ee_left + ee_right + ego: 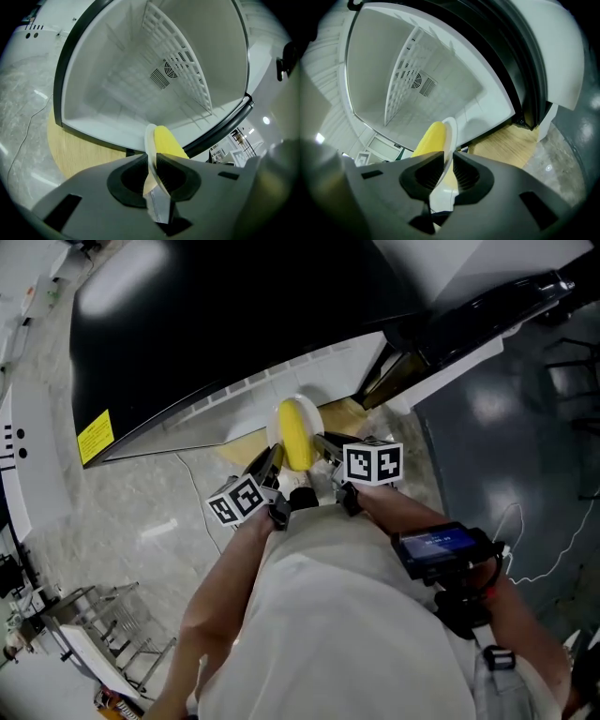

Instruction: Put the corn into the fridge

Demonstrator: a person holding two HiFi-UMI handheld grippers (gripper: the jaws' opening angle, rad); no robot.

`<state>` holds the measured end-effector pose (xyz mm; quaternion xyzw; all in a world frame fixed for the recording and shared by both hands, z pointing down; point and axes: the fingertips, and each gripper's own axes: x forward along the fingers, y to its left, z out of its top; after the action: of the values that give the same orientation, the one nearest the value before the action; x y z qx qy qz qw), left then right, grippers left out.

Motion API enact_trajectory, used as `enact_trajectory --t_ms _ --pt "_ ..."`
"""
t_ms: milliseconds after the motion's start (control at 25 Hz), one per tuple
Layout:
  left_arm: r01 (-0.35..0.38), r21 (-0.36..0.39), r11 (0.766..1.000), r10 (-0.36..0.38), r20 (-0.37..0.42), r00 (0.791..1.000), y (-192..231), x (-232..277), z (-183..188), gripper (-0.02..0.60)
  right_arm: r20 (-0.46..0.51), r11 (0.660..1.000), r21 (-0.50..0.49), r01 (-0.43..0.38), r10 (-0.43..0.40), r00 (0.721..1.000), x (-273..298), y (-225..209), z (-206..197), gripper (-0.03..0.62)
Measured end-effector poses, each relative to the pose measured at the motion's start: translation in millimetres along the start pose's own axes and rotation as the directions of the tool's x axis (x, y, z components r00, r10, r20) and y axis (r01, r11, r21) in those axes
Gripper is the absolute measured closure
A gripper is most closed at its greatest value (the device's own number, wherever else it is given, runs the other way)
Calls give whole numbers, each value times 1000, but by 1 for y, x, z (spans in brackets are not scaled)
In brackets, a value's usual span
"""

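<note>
A yellow corn cob [296,432] lies on a small white plate [310,410], held in the air in front of the open fridge [281,382]. My left gripper [273,463] is shut on the plate's left rim and my right gripper [328,448] on its right rim. In the left gripper view the plate rim [150,140] is pinched between the jaws of the left gripper [152,163], with the corn [167,143] just right of it. In the right gripper view the right gripper [447,165] clamps the plate [451,133], and the corn [431,138] lies to its left.
The fridge's white inside [136,84] holds a wire shelf [183,61] and a round vent [169,73]. Its door [487,320] stands open at the right. A wooden board [345,414] lies under the fridge. A thin cable [192,479] runs over the marble floor.
</note>
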<state>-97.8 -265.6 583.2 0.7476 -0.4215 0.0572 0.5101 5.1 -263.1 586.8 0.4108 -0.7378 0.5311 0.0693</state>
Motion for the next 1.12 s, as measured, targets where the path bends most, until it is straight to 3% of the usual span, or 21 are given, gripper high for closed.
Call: enact_trajectory --t_ms 680,1120 --pt "7 75 997 -2 -60 998 12 13 -2 520 16 999 19 33 -33 999 8 -10 -8 533" --pt "5 78 997 -1 -58 998 18 22 1 520 54 998 41 54 -56 997 17 -19 -5 533"
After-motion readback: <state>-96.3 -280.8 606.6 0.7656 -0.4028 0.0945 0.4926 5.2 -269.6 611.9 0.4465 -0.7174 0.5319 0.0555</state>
